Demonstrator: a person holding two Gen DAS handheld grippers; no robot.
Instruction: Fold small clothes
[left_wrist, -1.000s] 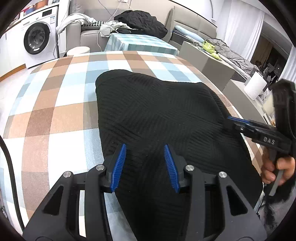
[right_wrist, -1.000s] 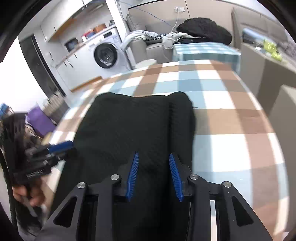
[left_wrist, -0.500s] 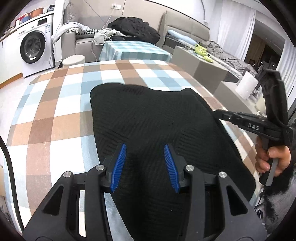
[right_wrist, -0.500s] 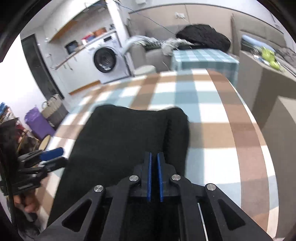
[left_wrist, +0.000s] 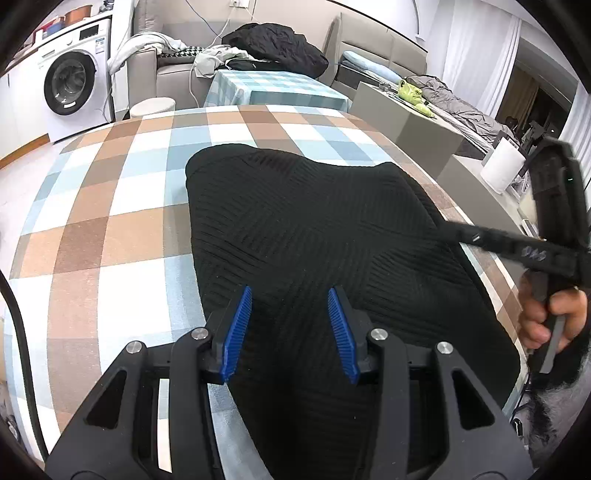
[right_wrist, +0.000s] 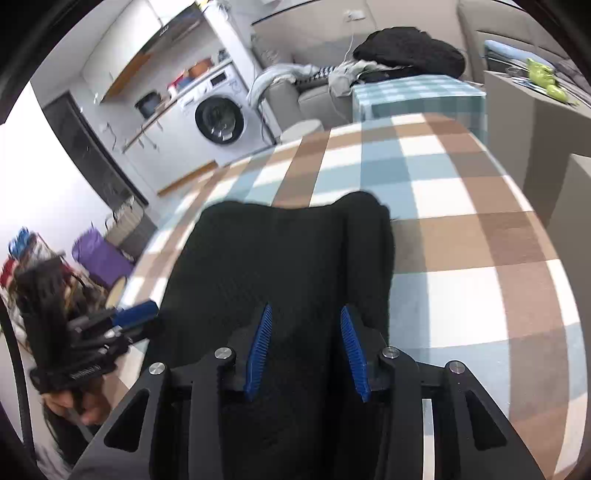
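**Black knit garment flat on checked table, both grippers hovering apart**

Black ribbed knit garment (left_wrist: 306, 236) spread flat across the lower centre of the left wrist view, on a table (left_wrist: 110, 221) covered in brown, white and pale-blue checks. Near edge of garment running off the bottom of the frame under the gripper.

Left gripper (left_wrist: 291, 328): jaws partly open, blue pads apart, nothing between them; garment seen below through the gap. Contact with fabric cannot be told.

Right gripper (right_wrist: 306, 350): jaws have just been opening, now partly open with nothing clamped; black knit visible below. Same gripper at right edge of the left wrist view, held by a hand (left_wrist: 554, 317).

Washing machine (left_wrist: 70, 85) upper left. Sofa (left_wrist: 177, 70) piled with clothes at top centre.
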